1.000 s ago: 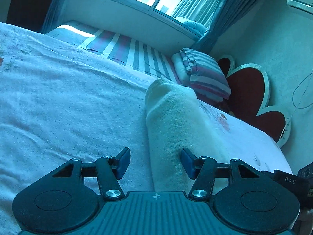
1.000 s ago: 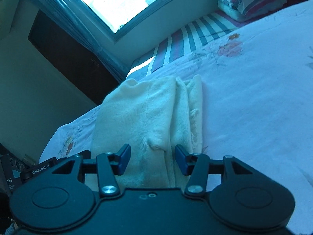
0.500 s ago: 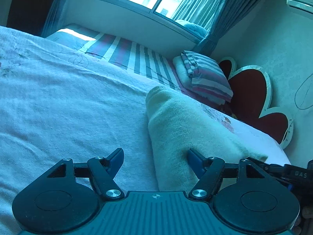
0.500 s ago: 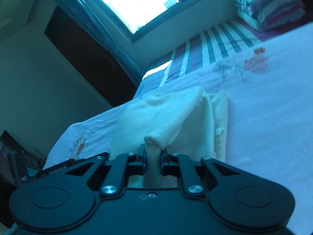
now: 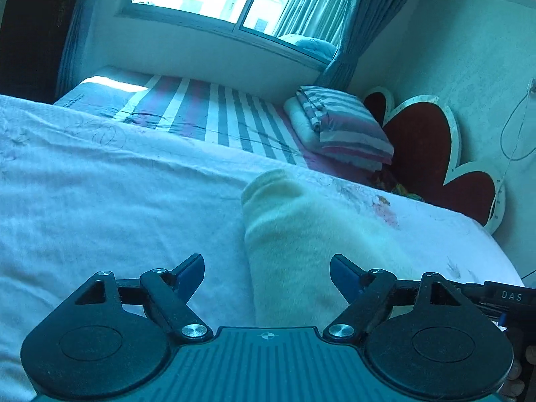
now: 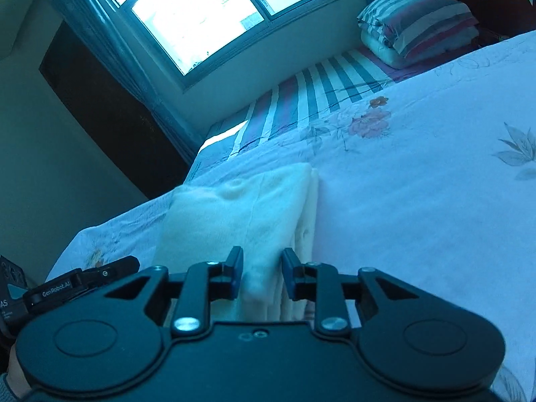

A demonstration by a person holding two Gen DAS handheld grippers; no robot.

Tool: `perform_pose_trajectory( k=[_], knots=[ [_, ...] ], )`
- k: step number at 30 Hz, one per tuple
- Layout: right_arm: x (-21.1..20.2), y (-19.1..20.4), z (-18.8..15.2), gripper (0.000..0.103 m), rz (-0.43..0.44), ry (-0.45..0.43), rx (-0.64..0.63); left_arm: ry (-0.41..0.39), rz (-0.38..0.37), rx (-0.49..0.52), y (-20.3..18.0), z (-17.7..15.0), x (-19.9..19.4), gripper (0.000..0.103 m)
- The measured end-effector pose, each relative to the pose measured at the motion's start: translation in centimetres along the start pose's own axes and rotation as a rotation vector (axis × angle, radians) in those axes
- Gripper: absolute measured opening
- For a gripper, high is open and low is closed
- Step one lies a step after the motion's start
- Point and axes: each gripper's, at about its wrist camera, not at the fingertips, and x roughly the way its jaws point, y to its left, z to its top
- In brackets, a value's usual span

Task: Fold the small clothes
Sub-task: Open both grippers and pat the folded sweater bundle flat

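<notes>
Left hand-held gripper [image 5: 267, 273] comes first: its jaws stand wide apart and are opening, and they clamp nothing. The folded cream garment [image 5: 301, 234] lies on the bed [image 5: 100, 201] just ahead of it, offset toward the right fingertip, so that pad hangs over the cloth's near end while the left pad hangs over bare sheet. Seen from here the garment is a long, narrow bundle whose long axis runs away from the gripper, up the bed toward the striped pillow [image 5: 345, 127] and the heart-shaped headboard [image 5: 422, 140].

Moving right, the right hand-held gripper [image 6: 260, 273] sits at the same near end of the cream garment [image 6: 241, 211]. Its jaws are a narrow way apart and opening, with a raised fold of the cloth between them; the pads look close to the fabric but no longer pinching it, so I read this as a release.

Judged from this, the right hand is the nearer to the garment, squarely astride its near edge and in line with its length, while the left stands off to one side. Any further fold would most likely carry the near end away along that long axis, toward the window [image 6: 201, 13].
</notes>
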Motion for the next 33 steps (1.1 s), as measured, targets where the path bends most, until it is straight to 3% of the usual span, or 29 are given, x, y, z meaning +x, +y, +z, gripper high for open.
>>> perform_pose_trajectory(
  k=[3, 6, 8, 12, 13, 15, 18, 20, 22, 25, 28, 33],
  knots=[
    [2.7, -0.1, 1.3, 0.028, -0.021, 0.045, -0.017, 0.052, -0.015, 0.026, -0.6, 1.1, 2.7, 0.082],
    [4.3, 1.1, 1.5, 0.021, -0.024, 0.054, -0.102, 0.099, 0.107, 0.081, -0.1, 0.7, 5.2, 0.085],
    [5.2, 1.4, 1.1, 0.021, -0.084, 0.07, -0.165, 0.093, 0.074, 0.02, 1.1, 0.4, 5.4, 0.09],
    [5.2, 1.0, 1.6, 0.02, -0.075, 0.076, -0.151, 0.058, 0.037, -0.034, 1.3, 1.3, 4.9, 0.089],
    [4.5, 1.1, 1.9, 0.027, -0.075, 0.041, -0.149, 0.039, 0.032, -0.038, 1.4, 1.6, 4.9, 0.089],
    [4.1, 0.9, 2.7, 0.028, -0.073, -0.004, -0.136, 0.033, 0.042, -0.043, 1.6, 2.4, 5.7, 0.089],
    [6.5, -0.5, 3.4, 0.025, -0.081, 0.078, -0.1, 0.105, 0.102, 0.003, 1.4, 2.6, 8.4, 0.09],
    [7.5, -1.5, 3.3, 0.024, -0.078, 0.103, -0.077, 0.1, 0.127, 0.049, 0.7, 2.4, 8.8, 0.093],
    [6.2, -1.2, 3.5, 0.029, -0.1, 0.09, -0.069, 0.11, 0.148, 0.06, 0.0, 2.9, 7.7, 0.093],
    [2.2, 0.0, 2.3, 0.029, -0.075, 0.045, -0.125, 0.058, 0.084, 0.082, -0.7, 2.1, 3.6, 0.093],
    [-1.3, 1.1, -0.3, 0.029, -0.051, 0.088, -0.181, 0.062, 0.067, 0.115, -1.0, -0.7, -0.3, 0.093],
    [-5.3, 1.4, -4.8, 0.027, -0.022, 0.136, -0.158, 0.089, 0.04, 0.065, -0.1, -5.8, -4.5, 0.093]
  ],
)
